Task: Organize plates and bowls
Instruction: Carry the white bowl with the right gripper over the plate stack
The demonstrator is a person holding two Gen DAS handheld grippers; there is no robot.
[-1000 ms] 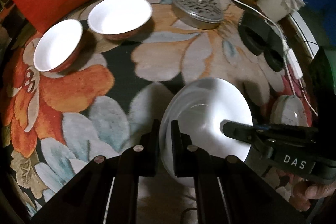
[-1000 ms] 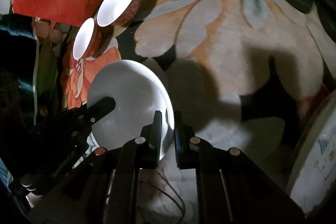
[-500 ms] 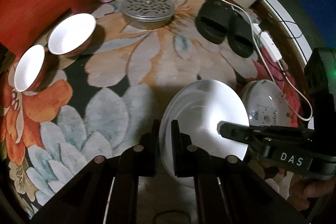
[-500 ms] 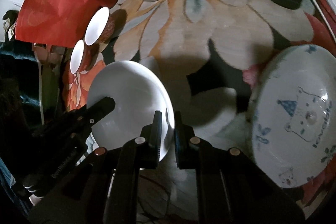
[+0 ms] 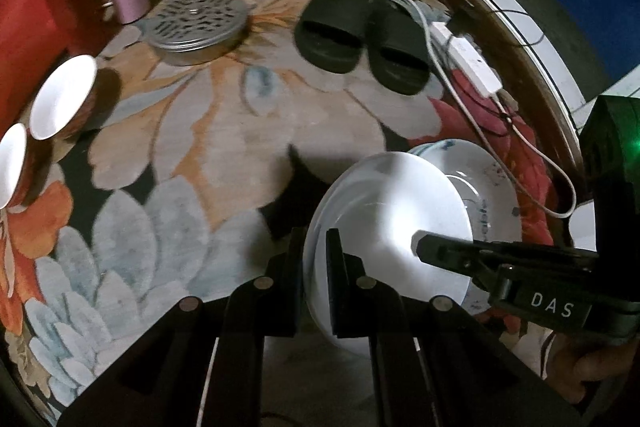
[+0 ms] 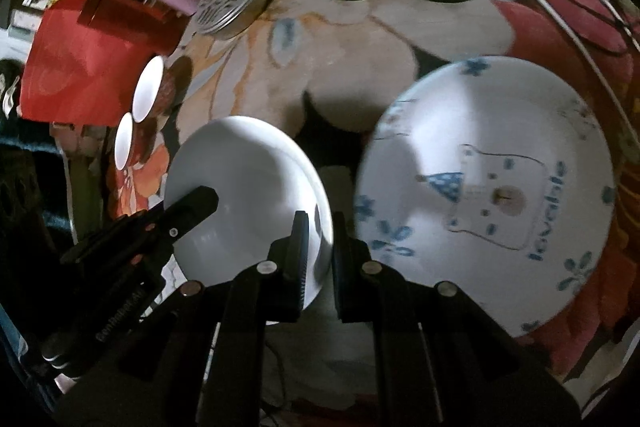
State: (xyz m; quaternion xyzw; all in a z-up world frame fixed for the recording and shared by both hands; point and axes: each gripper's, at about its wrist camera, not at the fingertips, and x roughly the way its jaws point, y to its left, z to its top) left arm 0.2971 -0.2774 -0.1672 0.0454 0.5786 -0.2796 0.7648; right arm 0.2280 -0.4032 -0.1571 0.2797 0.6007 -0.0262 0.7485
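While both grippers stay clamped on opposite rims, left gripper (image 5: 314, 267) and right gripper (image 6: 320, 251) carry white plate (image 5: 384, 227) above rug (image 5: 240, 131), beside printed plate (image 6: 500, 187). Keep level, centre over it, lower evenly.

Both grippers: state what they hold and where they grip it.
The plain white plate, by its rim: left gripper on one edge, right gripper on the opposite edge.
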